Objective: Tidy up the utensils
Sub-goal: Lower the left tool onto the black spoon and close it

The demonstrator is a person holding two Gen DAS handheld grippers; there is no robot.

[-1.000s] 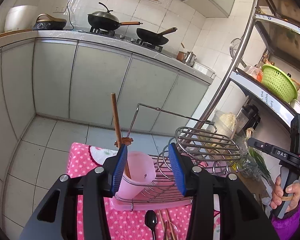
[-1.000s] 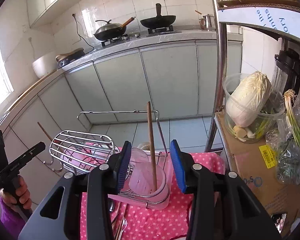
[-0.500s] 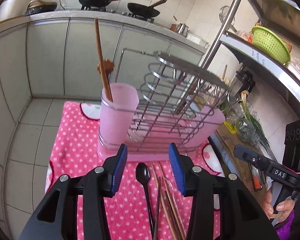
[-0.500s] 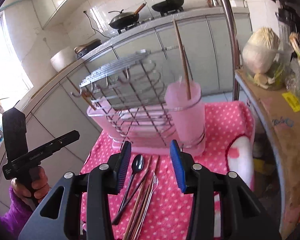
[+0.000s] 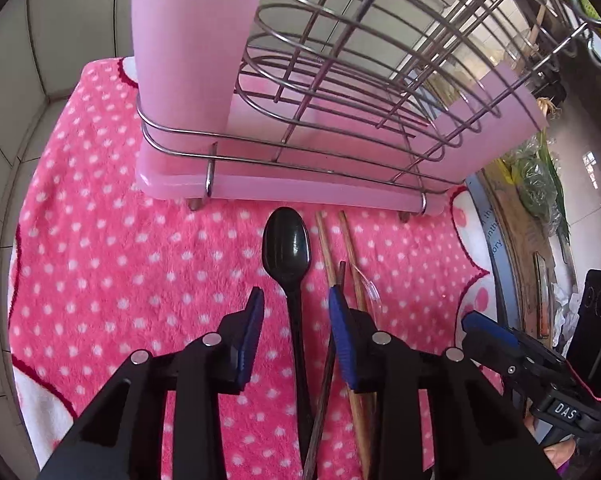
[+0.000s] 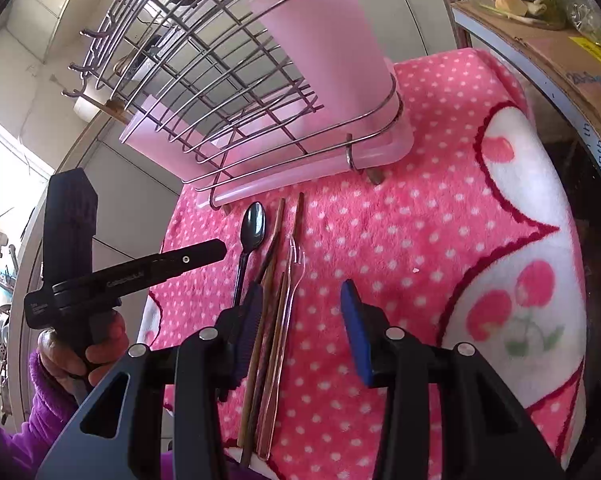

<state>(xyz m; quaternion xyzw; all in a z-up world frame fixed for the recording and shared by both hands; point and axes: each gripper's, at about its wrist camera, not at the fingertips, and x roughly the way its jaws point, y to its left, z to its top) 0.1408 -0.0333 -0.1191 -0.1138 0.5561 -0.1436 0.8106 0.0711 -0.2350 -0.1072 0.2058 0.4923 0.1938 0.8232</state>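
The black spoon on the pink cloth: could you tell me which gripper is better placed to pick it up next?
Left. The left gripper already straddles the black spoon's handle, its jaws just closing but not yet touching it. The right gripper stands open over the chopsticks and clear fork, beside the spoon.

Pink polka-dot blanket (image 5: 112, 280), cardboard box (image 6: 556, 52), grey cabinets (image 5: 72, 12)

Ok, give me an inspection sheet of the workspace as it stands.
Surface: pink polka-dot fleece blanket, covering the table.
Job's things: black plastic spoon, brown wooden chopsticks and clear plastic fork lying side by side before the wire utensil rack on a pink tray.
Clutter: nothing seen.
Grippers: left hand-held gripper open astride the spoon handle, jaws just closing; right hand-held gripper open over the chopsticks and fork.
Cables: nothing seen.
Surroundings: grey cabinets.
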